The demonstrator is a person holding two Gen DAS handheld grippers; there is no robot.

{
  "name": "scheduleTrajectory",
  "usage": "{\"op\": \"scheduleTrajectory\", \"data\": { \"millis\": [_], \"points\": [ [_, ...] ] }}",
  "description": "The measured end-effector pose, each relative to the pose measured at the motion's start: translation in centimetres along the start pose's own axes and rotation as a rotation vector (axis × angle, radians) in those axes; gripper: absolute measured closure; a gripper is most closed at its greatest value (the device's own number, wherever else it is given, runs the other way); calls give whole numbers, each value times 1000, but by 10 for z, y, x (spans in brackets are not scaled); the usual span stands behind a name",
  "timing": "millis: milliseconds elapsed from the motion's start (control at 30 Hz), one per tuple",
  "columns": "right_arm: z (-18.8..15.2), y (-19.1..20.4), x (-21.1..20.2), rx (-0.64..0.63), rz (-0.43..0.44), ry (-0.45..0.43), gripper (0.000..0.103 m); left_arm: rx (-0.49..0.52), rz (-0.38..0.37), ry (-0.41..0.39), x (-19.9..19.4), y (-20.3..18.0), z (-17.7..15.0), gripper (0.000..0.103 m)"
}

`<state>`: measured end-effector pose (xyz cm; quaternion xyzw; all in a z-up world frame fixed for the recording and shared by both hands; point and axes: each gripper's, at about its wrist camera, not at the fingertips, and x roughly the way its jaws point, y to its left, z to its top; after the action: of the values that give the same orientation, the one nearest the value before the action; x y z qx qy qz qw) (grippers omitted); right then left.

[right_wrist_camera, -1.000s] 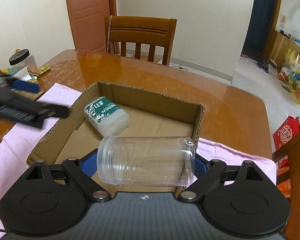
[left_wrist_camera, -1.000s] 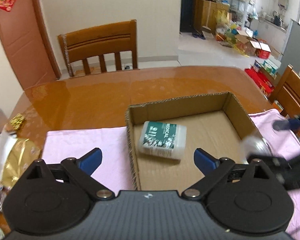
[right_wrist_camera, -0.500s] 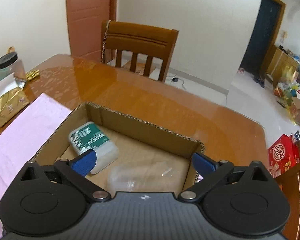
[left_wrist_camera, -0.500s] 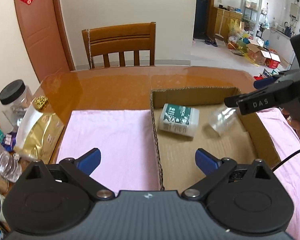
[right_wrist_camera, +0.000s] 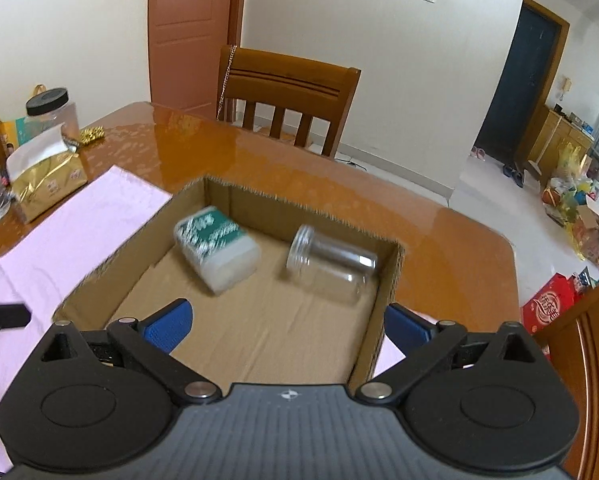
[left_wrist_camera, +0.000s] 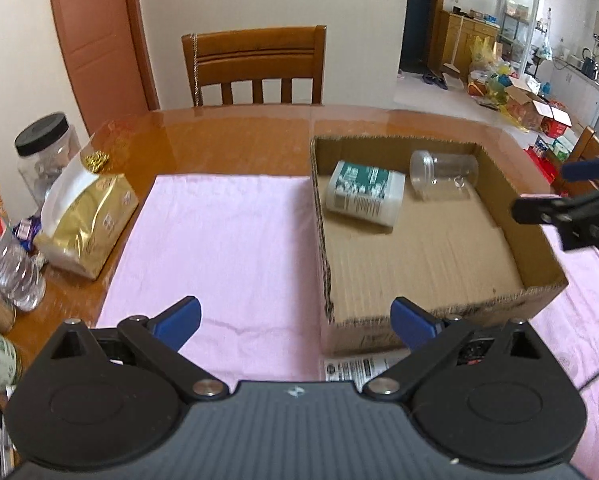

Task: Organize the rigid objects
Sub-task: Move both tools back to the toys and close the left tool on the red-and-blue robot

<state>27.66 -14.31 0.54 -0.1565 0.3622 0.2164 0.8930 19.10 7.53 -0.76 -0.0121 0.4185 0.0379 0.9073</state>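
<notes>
1. Left gripper (left_wrist_camera: pixel 295 316): jaws wide apart, nothing between them. It hangs above the near edge of the pink cloth (left_wrist_camera: pixel 223 236), with the near-left corner of the cardboard box (left_wrist_camera: pixel 539 292) directly ahead of its right finger.
2. Right gripper (right_wrist_camera: pixel 285 326): jaws wide apart and empty, above the near wall of the box.
3. Items already stowed: the clear jar (right_wrist_camera: pixel 331 264) lies on its side ahead of the right gripper and slightly right, in the far-right corner, long axis roughly across the jaw line, open mouth to the left. The white bottle with green label (right_wrist_camera: pixel 215 248) lies ahead and left, close beside the jar; contact cannot be determined.
4. Judgement: the next pick lies outside the box. Candidates stand to the left of the left gripper: black-lidded jar (left_wrist_camera: pixel 47 152), gold packet (left_wrist_camera: pixel 87 220), small bottles (left_wrist_camera: pixel 15 276). The left gripper is the nearer.
5. Obstruction: the gold packet stands in front of the black-lidded jar; the table edge is crowded.
</notes>
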Motion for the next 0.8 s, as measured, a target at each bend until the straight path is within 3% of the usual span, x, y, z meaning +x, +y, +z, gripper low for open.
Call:
{"op": "scheduleTrajectory", "data": {
  "millis": [200, 500, 800],
  "points": [
    [-50, 3, -22, 64, -14, 34, 0, 7, 23, 14, 0, -5, -28, 3],
    [-122, 19, -24, 187, -21, 154, 0, -33, 22, 101, 17, -6, -61, 3],
    [-136, 63, -21, -6, -76, 188, 0, -18, 14, 140, 22, -7, -79, 3]
  ]
}}
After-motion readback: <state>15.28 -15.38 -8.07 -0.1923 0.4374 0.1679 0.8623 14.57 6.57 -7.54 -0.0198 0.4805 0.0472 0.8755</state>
